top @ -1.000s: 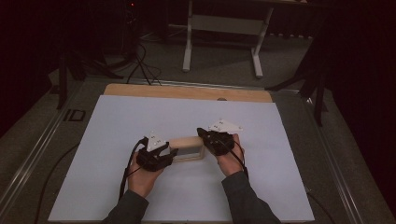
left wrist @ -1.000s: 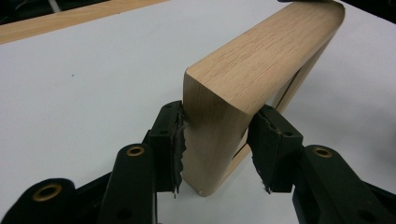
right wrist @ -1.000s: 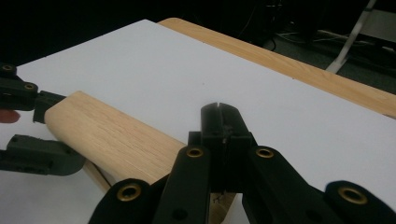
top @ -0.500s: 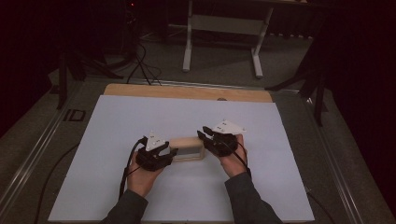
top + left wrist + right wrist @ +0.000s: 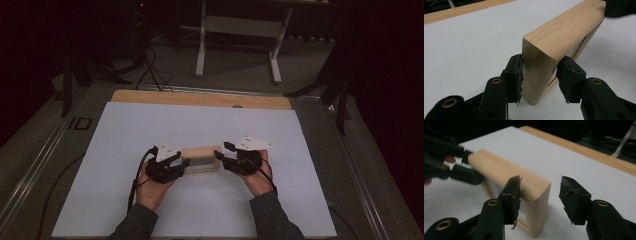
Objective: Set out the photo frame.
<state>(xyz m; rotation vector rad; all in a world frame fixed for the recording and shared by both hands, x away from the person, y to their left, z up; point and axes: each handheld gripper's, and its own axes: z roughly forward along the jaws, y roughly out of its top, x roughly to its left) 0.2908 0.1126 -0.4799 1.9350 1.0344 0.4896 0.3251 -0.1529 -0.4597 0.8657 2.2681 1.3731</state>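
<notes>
Because the pale oak-coloured wooden frame with rounded corners [image 5: 201, 159] stands on its long edge, it is stiff and light by the look of it, but ready to tip flat if nudged from the side. It sits on the white sheet covering the desk [image 5: 200, 125], nearer the front edge than the bare wooden strip at the far edge [image 5: 200, 99], about midway between the left and right edges.

The left gripper [image 5: 539, 75] is clamped across the frame's left end post, one pad on each broad face, as the left gripper view shows plainly. The right gripper [image 5: 540, 192] has just been opening: its jaws stand wide, the frame's right end corner lying between them with the right-hand pad well clear of the wood and the left-hand pad just beside the front face, whether touching I cannot tell. So the left tongs alone hold the frame.

The wood looks smooth and finished, so somewhat slippery under hard pads; the toothed rubber should bite well enough. Its inner panel seems thin and recessed, perhaps glass or board, and I would judge it the fragile part. Best hold is across the solid end posts, as now, not over the panel. A one-ended grip will let the far end sag or swing, so lifting calls for both ends held.
</notes>
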